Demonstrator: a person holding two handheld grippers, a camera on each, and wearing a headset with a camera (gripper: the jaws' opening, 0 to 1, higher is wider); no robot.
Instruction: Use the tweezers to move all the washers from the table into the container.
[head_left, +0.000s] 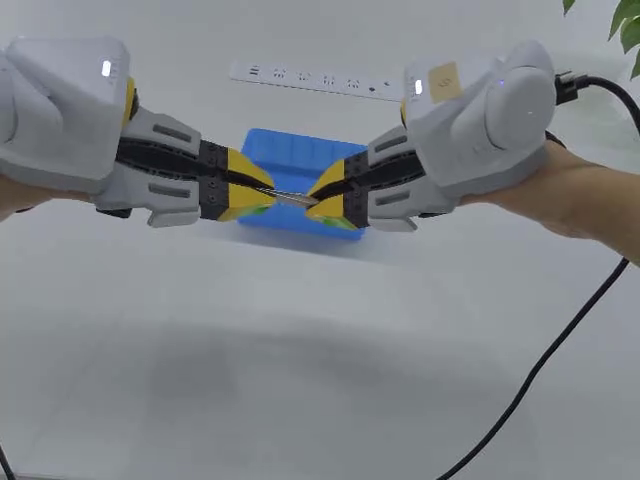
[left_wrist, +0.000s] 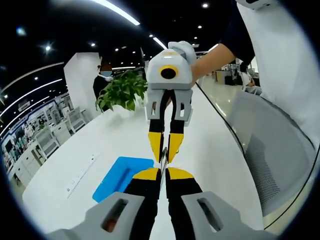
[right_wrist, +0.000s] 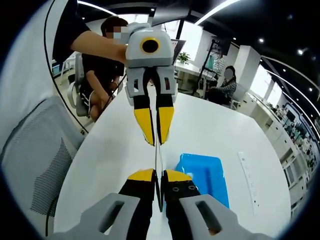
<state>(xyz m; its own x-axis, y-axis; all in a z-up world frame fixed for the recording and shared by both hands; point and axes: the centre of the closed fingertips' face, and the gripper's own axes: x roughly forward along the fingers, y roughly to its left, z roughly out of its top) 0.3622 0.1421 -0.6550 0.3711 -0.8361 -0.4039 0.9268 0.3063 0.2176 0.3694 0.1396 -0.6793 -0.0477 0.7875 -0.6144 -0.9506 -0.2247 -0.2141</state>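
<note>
The left gripper (head_left: 260, 191) and right gripper (head_left: 327, 200) meet tip to tip, each with its jaws closed on the tweezers (head_left: 293, 199) over the blue container (head_left: 295, 155). Bare bench (head_left: 300, 350) lies open in front.

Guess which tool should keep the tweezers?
Right tool, probably. It and the left tool are both shut on the tweezers, which seem to reach deeper between the right one's jaws.
</note>
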